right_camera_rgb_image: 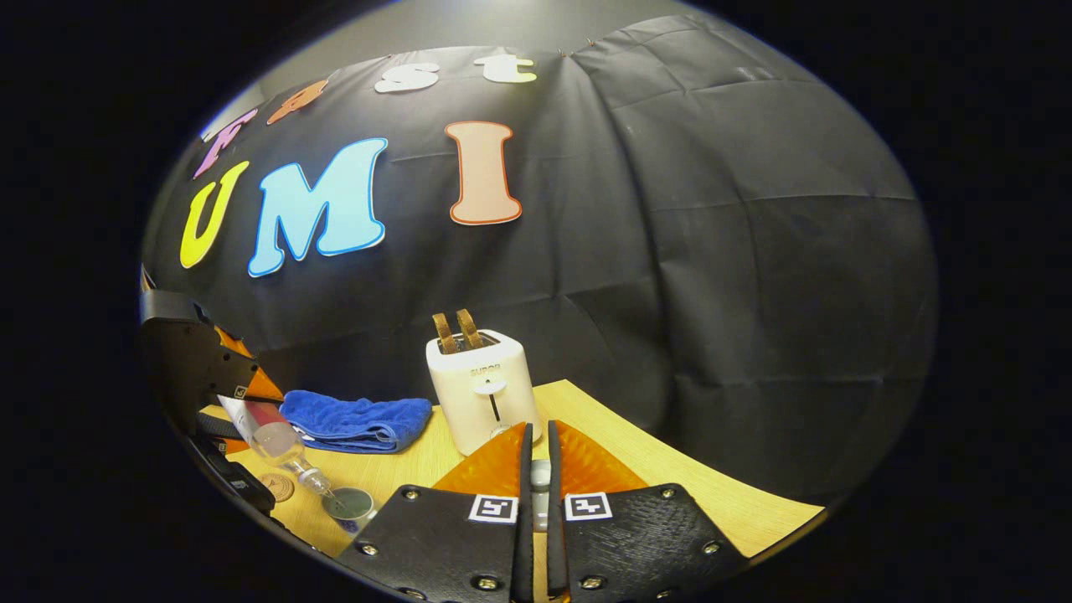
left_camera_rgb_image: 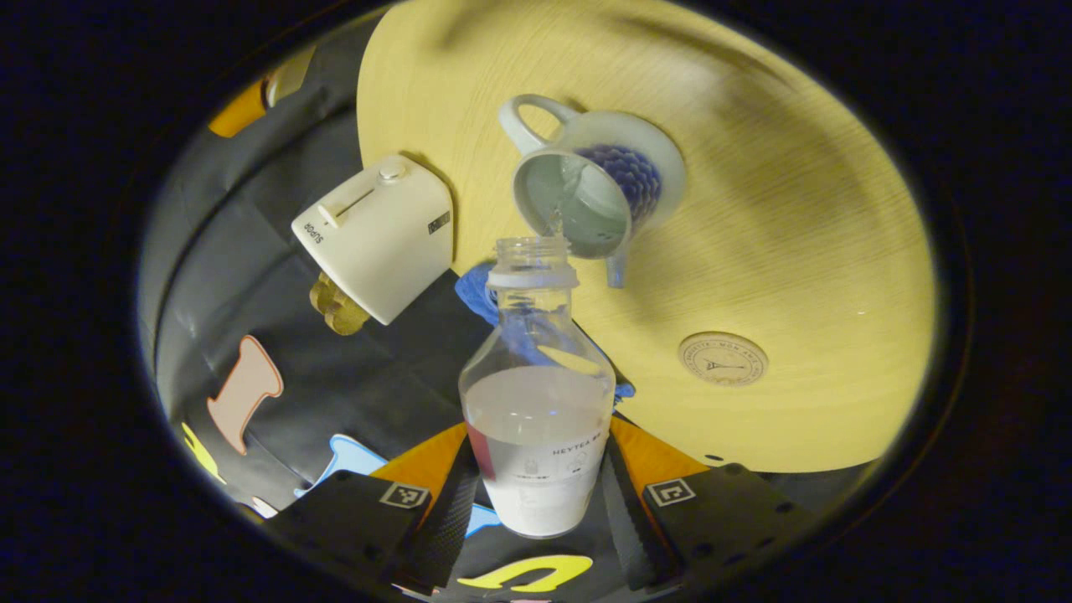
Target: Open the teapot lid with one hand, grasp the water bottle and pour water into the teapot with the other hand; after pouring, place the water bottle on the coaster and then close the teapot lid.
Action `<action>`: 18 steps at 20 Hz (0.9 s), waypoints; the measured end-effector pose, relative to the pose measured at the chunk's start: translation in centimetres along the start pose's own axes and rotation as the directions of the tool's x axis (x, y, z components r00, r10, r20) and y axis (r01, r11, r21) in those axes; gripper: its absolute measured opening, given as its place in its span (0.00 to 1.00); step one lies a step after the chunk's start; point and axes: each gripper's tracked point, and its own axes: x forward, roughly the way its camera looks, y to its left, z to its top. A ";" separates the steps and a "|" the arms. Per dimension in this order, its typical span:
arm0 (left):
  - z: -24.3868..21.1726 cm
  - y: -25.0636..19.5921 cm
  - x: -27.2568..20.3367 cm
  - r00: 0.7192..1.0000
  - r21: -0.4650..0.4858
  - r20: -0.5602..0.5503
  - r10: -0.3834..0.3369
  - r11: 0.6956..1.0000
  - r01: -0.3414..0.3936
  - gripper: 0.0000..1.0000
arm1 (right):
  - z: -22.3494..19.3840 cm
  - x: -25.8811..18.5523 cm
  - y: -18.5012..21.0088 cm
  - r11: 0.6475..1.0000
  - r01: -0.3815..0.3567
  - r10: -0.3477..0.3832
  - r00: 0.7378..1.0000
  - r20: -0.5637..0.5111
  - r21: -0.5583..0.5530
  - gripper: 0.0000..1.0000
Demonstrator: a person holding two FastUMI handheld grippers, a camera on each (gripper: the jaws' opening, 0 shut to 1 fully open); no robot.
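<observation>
My left gripper [left_camera_rgb_image: 536, 456] is shut on a clear water bottle [left_camera_rgb_image: 536, 394], about half full and uncapped, and holds it tilted. The bottle's mouth hangs over the open white teapot [left_camera_rgb_image: 590, 188], and a thin stream of water falls into it. A round coaster [left_camera_rgb_image: 723, 358] lies on the table to the right of the bottle. In the right gripper view, my right gripper [right_camera_rgb_image: 536, 448] is shut on a small pale piece, seemingly the teapot lid [right_camera_rgb_image: 540, 484]. At far left in that view I see the left gripper [right_camera_rgb_image: 219, 378] tipping the bottle [right_camera_rgb_image: 272, 440] over the teapot [right_camera_rgb_image: 352, 504], with the coaster [right_camera_rgb_image: 276, 486] beside it.
A white toaster [right_camera_rgb_image: 481, 389] with two slices of toast stands at the back of the round wooden table [right_camera_rgb_image: 670, 477]. A folded blue towel [right_camera_rgb_image: 356, 419] lies to its left. The table's edge runs close behind both.
</observation>
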 end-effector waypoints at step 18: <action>0.3 1.0 -0.7 0.999 0.128 -0.028 0.021 0.992 -0.017 0.80 | 0.0 -0.1 0.3 1.000 -0.012 0.012 1.000 0.002 0.004 0.06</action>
